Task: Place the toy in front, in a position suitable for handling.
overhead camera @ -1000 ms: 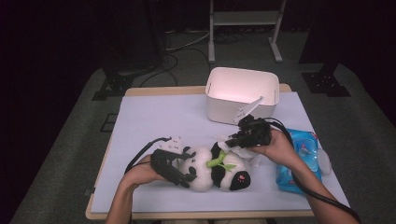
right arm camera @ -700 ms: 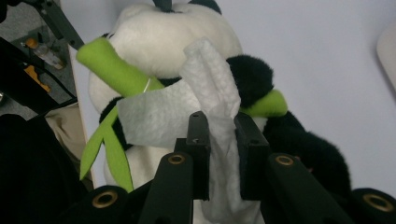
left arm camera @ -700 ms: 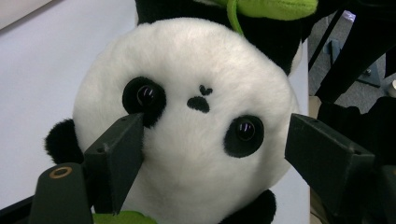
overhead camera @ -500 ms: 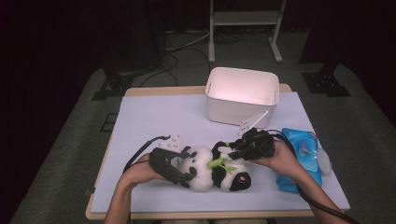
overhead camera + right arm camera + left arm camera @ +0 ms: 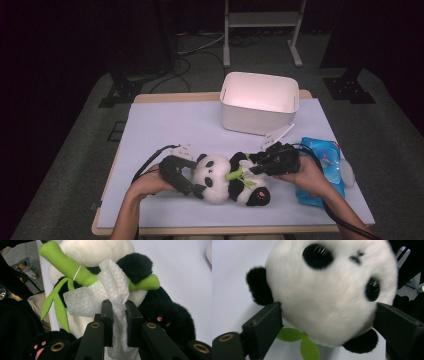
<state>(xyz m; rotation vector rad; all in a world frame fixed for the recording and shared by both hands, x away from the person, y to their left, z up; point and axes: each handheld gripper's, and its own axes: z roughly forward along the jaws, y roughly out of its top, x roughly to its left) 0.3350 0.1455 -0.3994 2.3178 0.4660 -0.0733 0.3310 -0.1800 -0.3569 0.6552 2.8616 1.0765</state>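
Wiping looks under way: the right gripper [image 5: 117,307] pinches a tissue [image 5: 110,287] against the panda [image 5: 227,177], which lies in front of the white bin [image 5: 260,102], its head between the left gripper's [image 5: 327,322] spread, just-opened jaws.

In the left tool view, the panda plush [image 5: 329,290] is cut off at the top and right edges, so its body is out of frame, and the fur is slightly soft with blur. In the right tool view, the white wipe [image 5: 110,292] runs down between the jaws and out of sight below. In the high view, the person's right hand [image 5: 307,175] covers part of the blue wipes packet [image 5: 325,155], whose print is too small to read.
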